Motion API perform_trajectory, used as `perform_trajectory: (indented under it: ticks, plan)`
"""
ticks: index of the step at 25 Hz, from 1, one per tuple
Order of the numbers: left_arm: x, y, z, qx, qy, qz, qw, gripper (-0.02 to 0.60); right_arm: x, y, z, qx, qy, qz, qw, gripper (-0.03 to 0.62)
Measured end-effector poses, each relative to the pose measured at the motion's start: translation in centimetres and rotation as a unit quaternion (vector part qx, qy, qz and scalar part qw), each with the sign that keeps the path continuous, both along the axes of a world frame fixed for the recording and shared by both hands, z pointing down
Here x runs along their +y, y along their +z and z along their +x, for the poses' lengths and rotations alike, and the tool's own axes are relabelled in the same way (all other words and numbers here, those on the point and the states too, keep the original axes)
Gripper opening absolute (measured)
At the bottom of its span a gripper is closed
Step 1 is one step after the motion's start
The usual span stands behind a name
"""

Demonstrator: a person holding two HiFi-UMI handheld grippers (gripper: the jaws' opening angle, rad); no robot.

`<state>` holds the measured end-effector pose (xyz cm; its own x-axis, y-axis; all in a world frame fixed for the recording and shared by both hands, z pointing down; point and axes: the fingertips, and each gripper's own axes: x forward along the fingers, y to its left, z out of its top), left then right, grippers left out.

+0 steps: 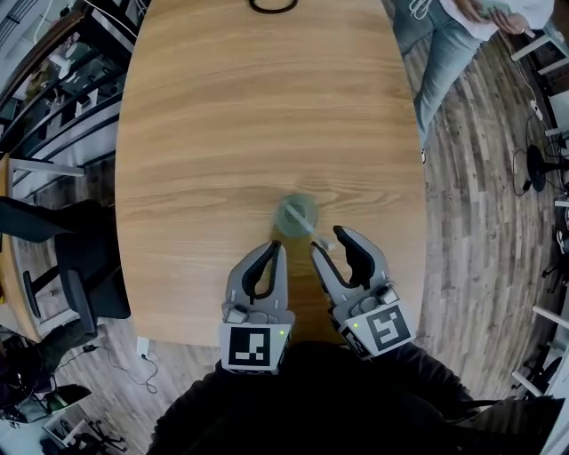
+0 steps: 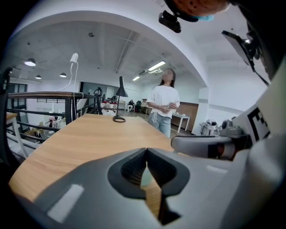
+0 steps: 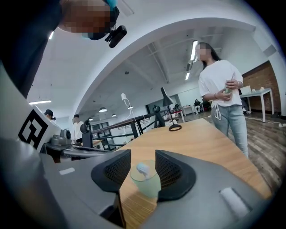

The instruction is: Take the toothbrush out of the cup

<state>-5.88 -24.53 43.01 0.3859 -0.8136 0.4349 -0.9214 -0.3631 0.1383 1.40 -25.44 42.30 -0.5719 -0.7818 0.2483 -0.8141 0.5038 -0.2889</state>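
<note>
A pale green translucent cup (image 1: 296, 215) stands on the wooden table (image 1: 249, 115) near its front edge. A toothbrush (image 1: 313, 229) leans in it, with its white end (image 3: 143, 169) showing above the rim. My right gripper (image 1: 329, 241) sits just in front of the cup with its jaws open. In the right gripper view the cup (image 3: 145, 180) shows in the gap between the pads, which do not touch it. My left gripper (image 1: 279, 248) lies beside it to the left, tips together and holding nothing. Its own view (image 2: 146, 152) shows only a green sliver of the cup.
A black ring-shaped lamp base (image 1: 273, 5) sits at the table's far end. A person in a white top and jeans (image 1: 444, 40) stands off the far right corner. Dark chairs (image 1: 62, 258) and a railing line the left side. Cables lie on the floor.
</note>
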Motion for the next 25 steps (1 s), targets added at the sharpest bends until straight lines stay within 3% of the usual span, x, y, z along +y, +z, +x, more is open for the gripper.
perform_trajectory:
  ticks: [10, 25]
  plan:
    - [-0.9, 2.4, -0.6, 0.001, -0.007, -0.034, 0.9994, 0.008, -0.7, 2.6, -1.5, -0.007, -0.02, -0.032, 0.999, 0.16]
    - [-1.2, 2.9, -1.0, 0.005, -0.006, -0.037, 0.9993, 0.008, -0.4, 4.0, -1.9, 0.007, -0.023, -0.055, 0.998, 0.092]
